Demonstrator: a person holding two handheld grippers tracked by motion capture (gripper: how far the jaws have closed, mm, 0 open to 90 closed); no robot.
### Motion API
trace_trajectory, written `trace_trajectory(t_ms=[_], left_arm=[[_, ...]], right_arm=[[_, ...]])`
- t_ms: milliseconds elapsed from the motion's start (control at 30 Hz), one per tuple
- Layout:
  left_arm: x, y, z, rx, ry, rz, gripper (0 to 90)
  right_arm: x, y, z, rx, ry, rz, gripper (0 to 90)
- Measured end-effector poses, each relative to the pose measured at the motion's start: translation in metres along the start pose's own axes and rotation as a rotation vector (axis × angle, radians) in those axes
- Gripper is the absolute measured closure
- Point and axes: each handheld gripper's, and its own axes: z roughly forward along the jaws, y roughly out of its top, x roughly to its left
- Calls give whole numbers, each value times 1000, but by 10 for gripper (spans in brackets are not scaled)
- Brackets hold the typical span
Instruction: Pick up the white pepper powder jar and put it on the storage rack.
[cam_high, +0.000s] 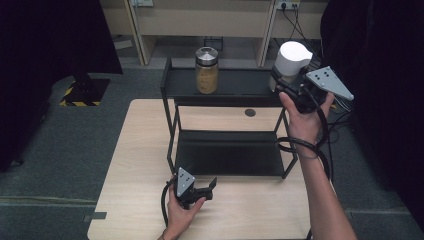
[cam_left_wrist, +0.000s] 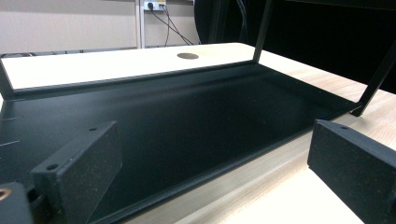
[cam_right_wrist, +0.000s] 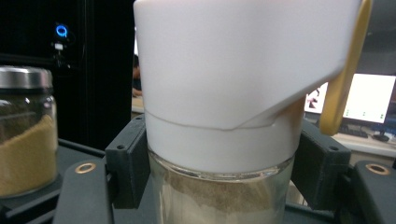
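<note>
Glass white-capped jar (cam_right_wrist: 219, 140) sits clamped between the right gripper (cam_right_wrist: 219, 172) fingers (cam_right_wrist: 126, 163).

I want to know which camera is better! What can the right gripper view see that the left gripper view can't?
The right gripper view alone shows the white-capped jar clamped between its jaws, and the steel-lidded jar of tan powder beside it. The left gripper view alone shows the rack's bare lower shelf, the wooden table and its round hole. Both look along two black jaws and see part of the black rack.
</note>
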Motion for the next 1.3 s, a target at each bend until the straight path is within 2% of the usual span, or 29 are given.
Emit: trace_trajectory(t_ms=[67, 233, 500, 1000, 1100, 1200, 1300], left_arm=[[0, 0, 0, 2, -1, 0, 23], [0, 0, 0, 2, 0, -1, 23], [0, 1, 0, 4, 0, 1, 23], [0, 1, 0, 4, 1, -2, 23], [0, 1, 0, 4, 1, -3, 23], [0, 1, 1, 5, 2, -4, 23], [0, 1, 0, 4, 2, -6, 22]], right_arm=[[0, -1, 4, 18, 0, 1, 310], [-2, -1, 8, 19, 4, 8, 310], [-10, -4, 15, 27, 17, 87, 310], [-9, -6, 18, 20, 10, 94, 306], [-8, -7, 17, 16, 10, 100, 205], [-3, -9, 13, 1, -15, 77, 112], [1, -11, 8, -19, -24, 56, 69]])
